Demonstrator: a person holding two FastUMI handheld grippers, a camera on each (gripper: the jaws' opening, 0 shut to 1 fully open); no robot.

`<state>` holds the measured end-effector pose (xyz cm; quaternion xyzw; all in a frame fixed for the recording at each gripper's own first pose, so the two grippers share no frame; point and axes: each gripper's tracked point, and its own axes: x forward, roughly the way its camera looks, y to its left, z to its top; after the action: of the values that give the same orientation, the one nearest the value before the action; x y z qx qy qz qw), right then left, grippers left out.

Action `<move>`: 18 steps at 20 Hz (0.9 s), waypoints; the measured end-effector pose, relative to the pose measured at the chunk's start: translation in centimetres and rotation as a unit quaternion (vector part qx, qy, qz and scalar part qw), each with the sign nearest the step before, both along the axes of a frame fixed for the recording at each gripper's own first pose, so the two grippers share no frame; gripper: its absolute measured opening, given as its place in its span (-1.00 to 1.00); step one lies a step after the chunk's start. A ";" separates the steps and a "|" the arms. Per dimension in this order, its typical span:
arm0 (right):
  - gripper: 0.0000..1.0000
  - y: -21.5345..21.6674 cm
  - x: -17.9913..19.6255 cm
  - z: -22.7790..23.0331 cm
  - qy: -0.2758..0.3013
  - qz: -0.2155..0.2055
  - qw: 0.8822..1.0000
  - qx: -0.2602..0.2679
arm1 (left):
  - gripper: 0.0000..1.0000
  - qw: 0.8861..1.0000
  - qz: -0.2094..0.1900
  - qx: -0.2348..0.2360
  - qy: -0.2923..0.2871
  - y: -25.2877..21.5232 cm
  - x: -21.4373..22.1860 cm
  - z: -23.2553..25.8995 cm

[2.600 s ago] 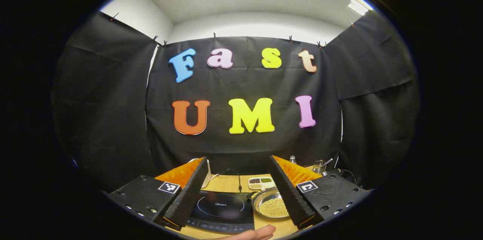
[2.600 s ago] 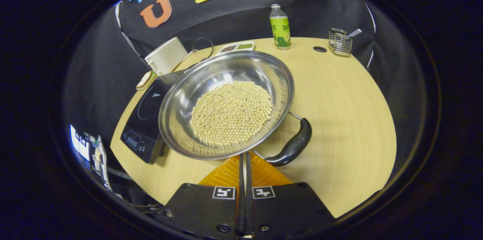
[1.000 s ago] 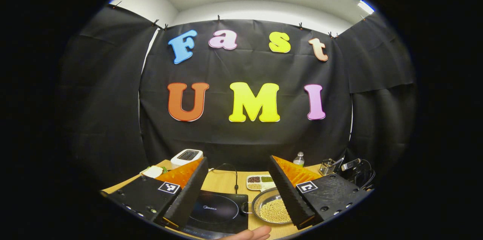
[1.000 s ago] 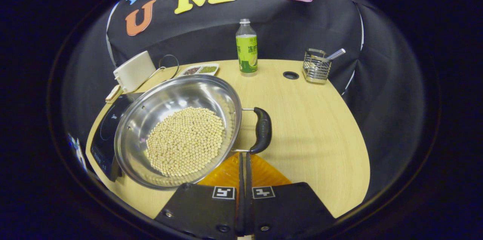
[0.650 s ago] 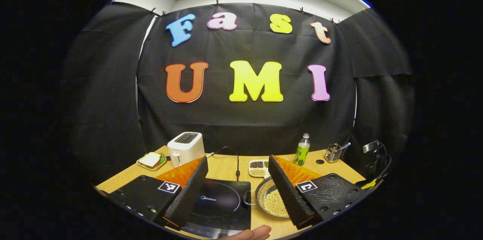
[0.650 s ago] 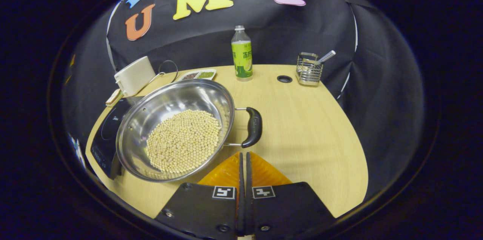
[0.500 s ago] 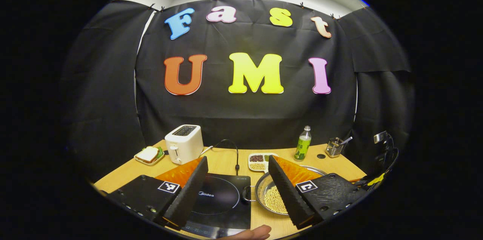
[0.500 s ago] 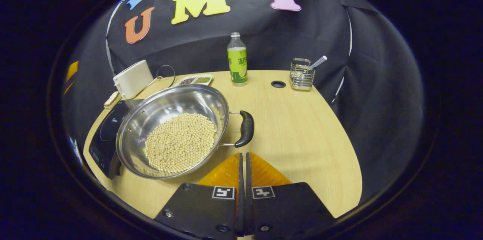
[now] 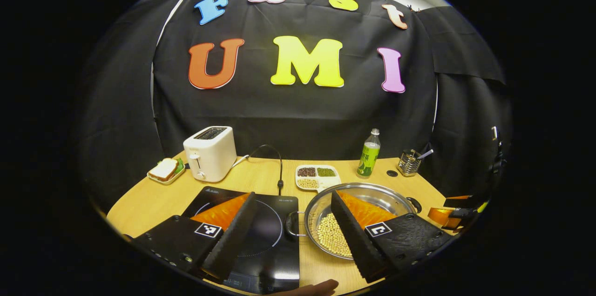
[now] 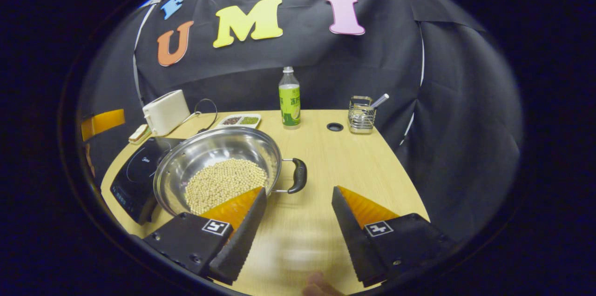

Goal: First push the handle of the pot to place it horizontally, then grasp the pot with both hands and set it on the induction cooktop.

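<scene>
Here, in the left gripper view, the left gripper (image 9: 288,221) gapes wide over the table (image 9: 260,179), where the steel pot (image 9: 372,192) of beans sits just right of the cooktop (image 9: 274,245), with a sandwich (image 9: 164,169) beyond. In the right gripper view, the right gripper (image 10: 298,214) spreads empty near the pot's right handle (image 10: 298,176).

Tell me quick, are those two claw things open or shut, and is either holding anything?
Left gripper: open, holding nothing, fingers apart above the cooktop and pot.
Right gripper: open, holding nothing, near the pot's handle.
</scene>
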<state>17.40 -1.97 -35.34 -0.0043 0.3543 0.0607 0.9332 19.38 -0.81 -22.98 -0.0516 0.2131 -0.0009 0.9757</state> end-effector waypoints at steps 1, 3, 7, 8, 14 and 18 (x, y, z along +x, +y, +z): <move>0.84 0.3 0.1 0.0 -0.001 0.002 1.000 0.002 | 0.92 1.000 0.000 0.002 0.007 0.0 0.1 -0.6; 0.87 0.6 0.7 0.2 -0.004 0.000 1.000 0.001 | 0.92 1.000 -0.004 0.005 0.027 -0.2 0.4 -2.3; 0.87 1.7 1.9 0.1 -0.006 0.006 1.000 0.004 | 0.93 0.997 -0.013 -0.004 0.082 -0.8 0.6 -5.8; 0.88 1.8 2.3 0.0 -0.006 0.007 1.000 0.001 | 0.93 0.995 -0.018 -0.010 0.095 -1.2 0.8 -6.7; 0.88 3.2 5.3 -1.6 0.003 0.014 1.000 -0.006 | 0.92 0.986 -0.026 -0.028 0.160 -2.1 1.5 -10.5; 0.88 3.9 6.3 -3.9 0.024 0.012 1.000 -0.005 | 0.90 0.982 -0.028 -0.043 0.183 -2.1 2.4 -11.9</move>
<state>23.67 1.96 -39.19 -0.0116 0.3772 0.0703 0.9234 21.75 -2.94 -34.84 -0.0864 0.3889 -0.0277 0.9168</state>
